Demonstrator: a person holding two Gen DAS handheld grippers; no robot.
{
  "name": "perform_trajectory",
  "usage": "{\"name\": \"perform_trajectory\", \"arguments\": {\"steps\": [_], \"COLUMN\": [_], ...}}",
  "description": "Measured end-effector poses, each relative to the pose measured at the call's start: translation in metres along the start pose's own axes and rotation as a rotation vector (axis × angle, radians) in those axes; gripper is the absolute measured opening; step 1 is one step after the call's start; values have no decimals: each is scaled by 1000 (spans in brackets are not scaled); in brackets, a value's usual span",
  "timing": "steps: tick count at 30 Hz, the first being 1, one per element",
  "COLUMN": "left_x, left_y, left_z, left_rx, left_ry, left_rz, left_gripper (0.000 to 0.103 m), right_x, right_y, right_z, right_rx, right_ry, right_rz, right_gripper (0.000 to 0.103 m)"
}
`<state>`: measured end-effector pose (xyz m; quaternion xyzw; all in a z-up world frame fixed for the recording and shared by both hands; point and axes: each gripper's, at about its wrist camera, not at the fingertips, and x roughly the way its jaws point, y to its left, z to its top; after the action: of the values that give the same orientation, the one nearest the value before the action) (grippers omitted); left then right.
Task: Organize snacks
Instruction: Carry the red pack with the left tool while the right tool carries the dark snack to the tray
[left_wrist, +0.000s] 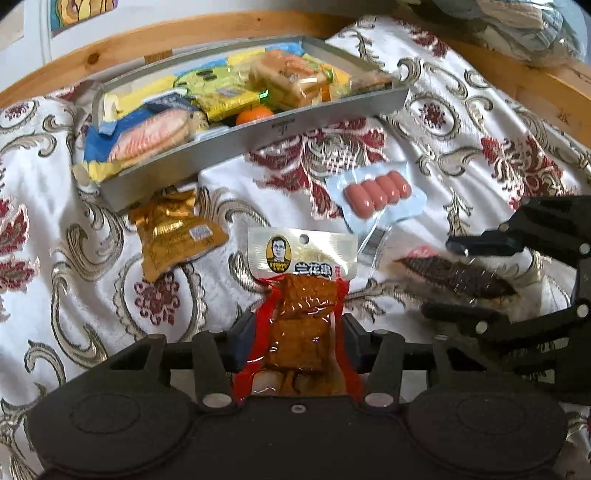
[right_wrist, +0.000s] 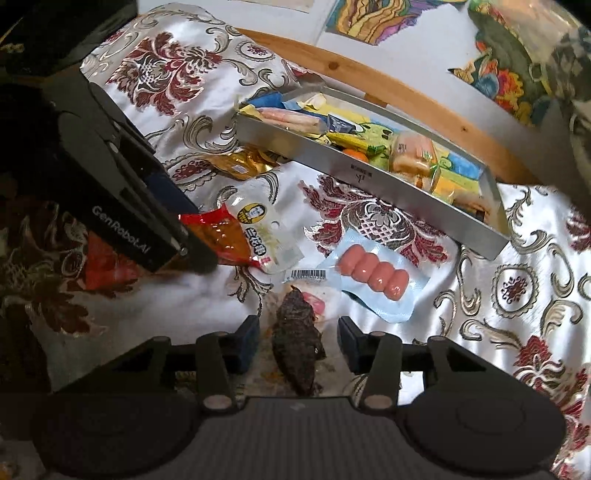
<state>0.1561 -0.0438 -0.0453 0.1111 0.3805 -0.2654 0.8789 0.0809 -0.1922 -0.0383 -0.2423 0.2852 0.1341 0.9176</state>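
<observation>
One grey tray (left_wrist: 258, 142), four loose snack packets, one orange (left_wrist: 254, 115), two hand-held grippers.

You work over a glossy white brocade cloth (left_wrist: 461, 122) with red flowers and grey scrolls, lit brightly enough to shine. A curved pine rail (right_wrist: 417, 99) borders its far edge, before a white wall (right_wrist: 413, 62) hung with colourful drawings (right_wrist: 373, 18).
</observation>
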Motion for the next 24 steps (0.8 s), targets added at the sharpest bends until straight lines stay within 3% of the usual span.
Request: {"name": "perform_trajectory", "arguments": {"steps": [6, 13, 24], "left_x": [-8, -25, -51], "left_y": [2, -6, 2], "left_z": [0, 0, 19], "left_rx": [-44, -49, -155], "left_ry": [-14, -60, -185], "left_rz": [0, 21, 59], "left_gripper": [48, 47, 47], "right_x": [-15, -25, -34], "right_y": [9, 6, -6], "right_z": [4, 7, 20], "right_rx": [-127, -129, -104], "right_ry": [-65, -112, -202], "right_rz": [-108, -131, -188], "right_gripper": [51, 51, 51]}}
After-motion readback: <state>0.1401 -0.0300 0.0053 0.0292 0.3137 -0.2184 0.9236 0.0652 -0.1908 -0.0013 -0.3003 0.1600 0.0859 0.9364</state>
